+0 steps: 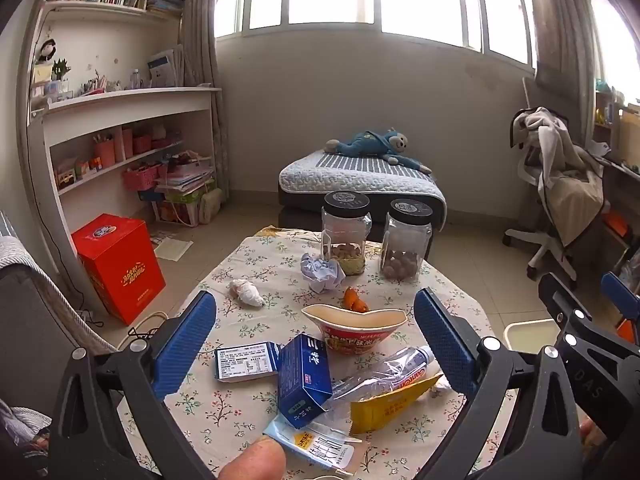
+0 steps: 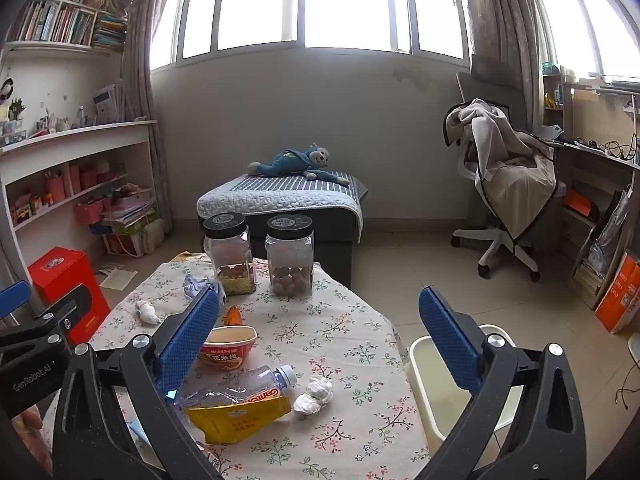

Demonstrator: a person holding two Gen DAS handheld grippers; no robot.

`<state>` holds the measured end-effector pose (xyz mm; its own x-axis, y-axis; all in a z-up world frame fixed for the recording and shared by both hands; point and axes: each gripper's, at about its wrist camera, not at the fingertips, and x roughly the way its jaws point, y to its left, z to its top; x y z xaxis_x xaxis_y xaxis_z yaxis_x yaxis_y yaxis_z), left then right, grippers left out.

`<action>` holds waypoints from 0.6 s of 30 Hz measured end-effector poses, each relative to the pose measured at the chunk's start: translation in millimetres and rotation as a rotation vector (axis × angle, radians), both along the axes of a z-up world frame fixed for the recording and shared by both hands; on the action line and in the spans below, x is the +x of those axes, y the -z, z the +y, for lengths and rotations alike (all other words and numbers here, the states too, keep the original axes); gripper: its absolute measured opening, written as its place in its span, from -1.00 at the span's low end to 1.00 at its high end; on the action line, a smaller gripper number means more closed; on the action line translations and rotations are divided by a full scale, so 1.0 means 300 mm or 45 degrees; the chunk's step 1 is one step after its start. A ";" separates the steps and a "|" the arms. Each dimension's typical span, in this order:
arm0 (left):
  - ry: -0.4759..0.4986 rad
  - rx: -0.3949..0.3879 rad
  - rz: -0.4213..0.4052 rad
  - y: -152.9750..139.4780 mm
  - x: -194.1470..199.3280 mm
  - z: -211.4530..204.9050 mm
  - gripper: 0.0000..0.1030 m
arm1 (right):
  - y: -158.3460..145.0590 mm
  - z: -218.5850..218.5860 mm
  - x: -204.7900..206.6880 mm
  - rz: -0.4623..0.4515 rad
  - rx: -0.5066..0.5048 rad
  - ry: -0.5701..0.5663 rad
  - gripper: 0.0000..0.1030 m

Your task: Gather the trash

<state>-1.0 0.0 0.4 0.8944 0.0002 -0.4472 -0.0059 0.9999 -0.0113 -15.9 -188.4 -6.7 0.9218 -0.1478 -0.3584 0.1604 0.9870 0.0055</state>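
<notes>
Trash lies on a floral-cloth table (image 1: 248,400): a blue milk carton (image 1: 304,380), a flattened carton (image 1: 246,361), a red noodle bowl (image 1: 354,328), a clear plastic bottle (image 1: 384,372), a yellow wrapper (image 1: 392,404), a drink pouch (image 1: 312,444), crumpled paper (image 1: 322,272), tissue wads (image 1: 246,292) and orange peel (image 1: 354,300). My left gripper (image 1: 316,344) is open and empty above the cartons. My right gripper (image 2: 320,336) is open and empty over the table's right side, near the bottle (image 2: 240,388), wrapper (image 2: 236,416), tissue (image 2: 314,394) and bowl (image 2: 228,346).
Two black-lidded jars (image 1: 346,232) (image 1: 406,240) stand at the table's far end. A cream bin (image 2: 448,384) stands on the floor right of the table. A red box (image 1: 120,268) and shelves are left, an ottoman (image 2: 280,204) behind, a desk chair (image 2: 508,184) right.
</notes>
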 end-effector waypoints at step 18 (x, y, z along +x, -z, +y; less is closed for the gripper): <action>-0.004 -0.008 0.016 0.003 0.003 -0.002 0.87 | -0.002 0.004 -0.003 0.004 0.001 -0.007 0.87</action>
